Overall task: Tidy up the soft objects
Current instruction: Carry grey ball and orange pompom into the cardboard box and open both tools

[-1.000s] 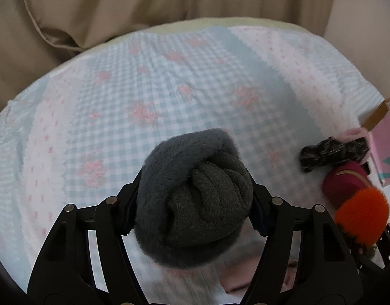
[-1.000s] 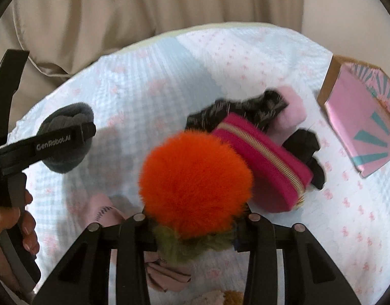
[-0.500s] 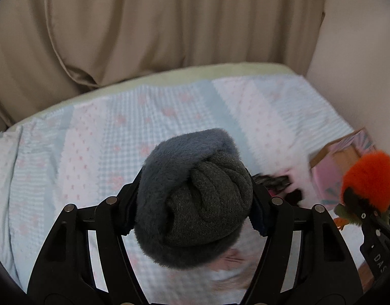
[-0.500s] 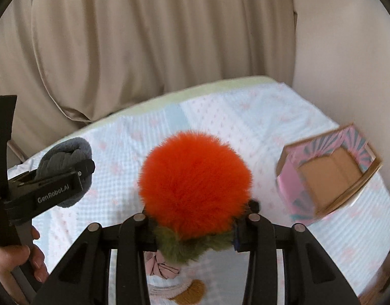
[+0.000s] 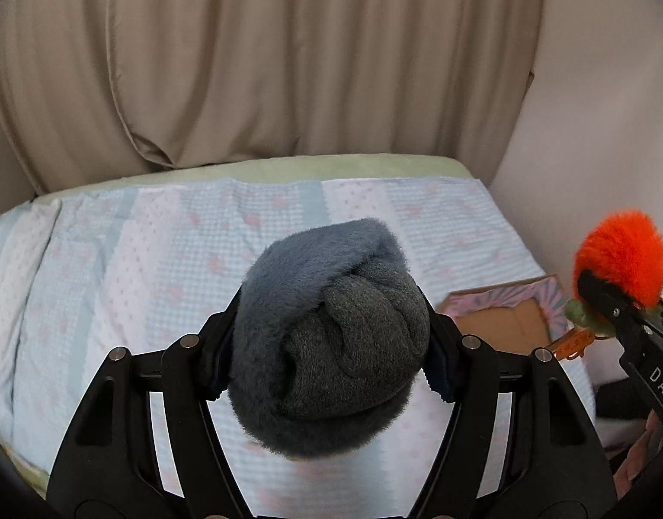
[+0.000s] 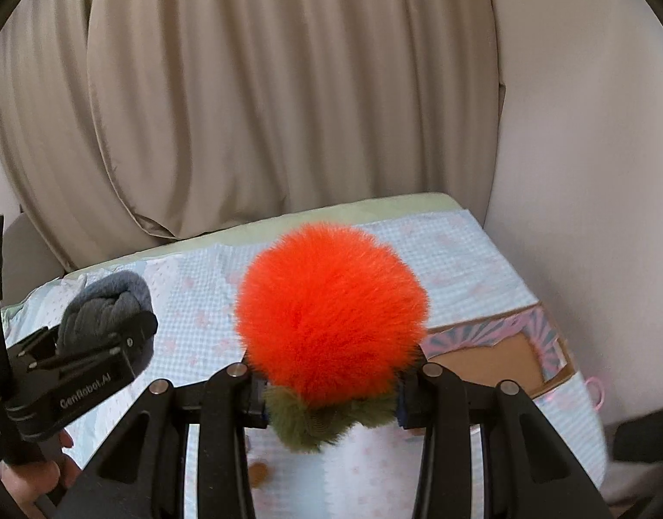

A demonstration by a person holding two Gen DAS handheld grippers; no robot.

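Observation:
My left gripper (image 5: 331,346) is shut on a grey fuzzy rolled sock bundle (image 5: 331,337) and holds it above the blue checked bedspread (image 5: 158,259). My right gripper (image 6: 327,380) is shut on an orange fluffy pompom with an olive-green base (image 6: 331,315), also held above the bed. The pompom shows at the right edge of the left wrist view (image 5: 619,259). The sock bundle and left gripper show at the left of the right wrist view (image 6: 104,307). An open pink cardboard box (image 5: 504,324) lies on the bed to the right, also seen in the right wrist view (image 6: 495,359).
Beige curtains (image 5: 266,65) hang behind the bed and a pale wall (image 6: 590,151) stands on the right. A dark item (image 5: 616,402) and pink cloth (image 5: 638,450) lie at the lower right. A small brown piece (image 6: 257,473) lies below my right gripper.
Both grippers have risen and tilted up with their loads, so the pile of soft items has dropped out of view and the curtains and open box now fill the background.

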